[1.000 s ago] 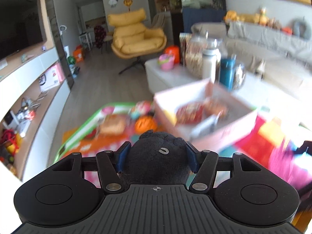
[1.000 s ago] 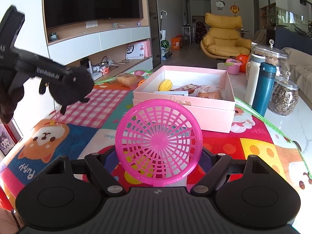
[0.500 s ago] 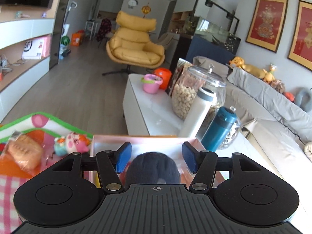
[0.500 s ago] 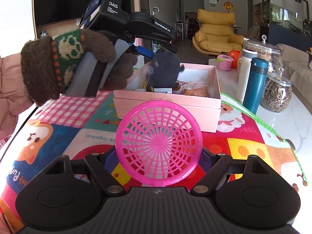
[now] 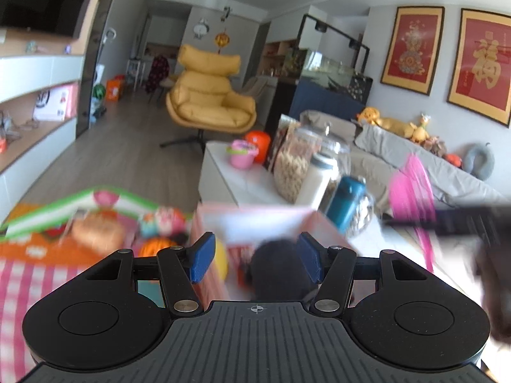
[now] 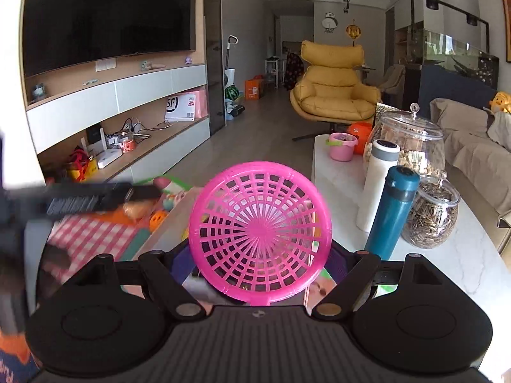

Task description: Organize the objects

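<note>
My left gripper (image 5: pixel 255 255) is open, its blue pads spread over the pink box (image 5: pixel 265 220). The black plush toy (image 5: pixel 281 268) lies loose below the pads inside the box, nearer the right pad. My right gripper (image 6: pixel 260 255) is shut on the pink plastic basket (image 6: pixel 260 236), held upright on its edge over the box's near side. The basket also shows blurred at the right of the left wrist view (image 5: pixel 412 198). The left gripper's body shows blurred at the left of the right wrist view (image 6: pixel 95 198).
A white bottle (image 6: pixel 378 185), a teal bottle (image 6: pixel 394 210) and glass jars (image 6: pixel 431 210) stand on the white table (image 6: pixel 463 255) right of the box. A bread pack (image 5: pixel 95 233), an orange ball (image 5: pixel 156 245) and small toys lie on the colourful mat (image 5: pixel 32 261) left of it.
My left gripper has opened and let the black plush toy drop into the pink box. My right gripper has moved forward with the basket, up to the box.
</note>
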A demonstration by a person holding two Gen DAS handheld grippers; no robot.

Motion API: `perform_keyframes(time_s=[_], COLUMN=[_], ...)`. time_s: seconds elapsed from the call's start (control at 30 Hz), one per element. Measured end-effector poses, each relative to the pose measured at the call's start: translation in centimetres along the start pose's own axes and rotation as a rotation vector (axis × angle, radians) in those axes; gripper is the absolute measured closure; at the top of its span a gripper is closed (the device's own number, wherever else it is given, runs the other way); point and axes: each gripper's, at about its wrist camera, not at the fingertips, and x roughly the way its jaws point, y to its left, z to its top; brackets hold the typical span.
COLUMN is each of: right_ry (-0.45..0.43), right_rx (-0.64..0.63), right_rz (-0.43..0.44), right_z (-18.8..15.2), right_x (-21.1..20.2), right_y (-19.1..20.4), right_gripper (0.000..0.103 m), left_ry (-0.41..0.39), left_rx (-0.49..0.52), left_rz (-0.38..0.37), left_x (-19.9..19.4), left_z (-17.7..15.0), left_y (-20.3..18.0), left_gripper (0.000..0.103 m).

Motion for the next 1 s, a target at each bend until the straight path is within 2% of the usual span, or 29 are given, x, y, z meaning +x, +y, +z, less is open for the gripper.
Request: perform_keyframes(time_s=[0.13, 0.2, 0.3, 0.37, 0.43, 0.53, 0.6, 0.7, 0.8, 0.87, 1.0], right_ry=[0.071, 0.113, 0.231, 0.261, 0.264, 0.269, 0.262, 0.235, 0.228, 0.242, 0.275], right_rx=[0.079, 0.079, 0.078, 0.099, 0.107, 0.08, 0.027, -0.029, -0.035, -0.078, -0.161], right_rz=[-0.021, -0.048, -0.051, -0.046, -0.067, -0.106, -0.121, -0.109, -0.05, -0.024, -0.015], right_z=[3.9, 4.3, 3.4, 2.6, 2.2, 1.6, 1.4, 2.0, 3.9, 4.9, 6.6], right_x=[4.8, 7.3, 10.5, 10.8, 10.6, 9.8, 9.5, 9.3, 10.1, 11.4, 15.6], right_y=[-0.9, -0.7, -0.9, -1.5, -1.9, -1.5, -0.4, 1.8, 4.5, 7.0, 12.3], right_gripper=[0.021, 0.021, 0.012, 0.011, 0.006, 0.006, 0.006, 0.006, 0.006, 0.002, 0.0], left_ry=[0.06, 0.08, 0.091, 0.094, 0.097, 0.108, 0.123, 0.123, 0.074, 0.044, -0.014], left_rx=[0.047, 0.08, 0.078, 0.052, 0.042, 0.065, 0.085, 0.041, -0.021, -0.054, -0.146], left_rz=[-0.006, -0.008, -0.027, -0.032, -0.02, 0.0, -0.005, -0.004, 0.045, 0.079, 0.133], left_x=[-2.2, -3.0, -3.9, -4.2, -4.2, -3.9, -3.8, -3.4, -3.5, -4.0, -5.0], left_z=[-3.2, -4.2, -5.0, -5.3, -5.5, -6.0, -6.6, -7.1, -7.2, -7.2, -7.0], left_y=[0.6, 0.6, 1.6, 2.7, 3.6, 4.3, 4.5, 5.4, 6.6, 7.7, 9.7], left_gripper=[0.041, 0.041, 0.041, 0.041, 0.041, 0.041, 0.041, 0.041, 0.041, 0.041, 0.041])
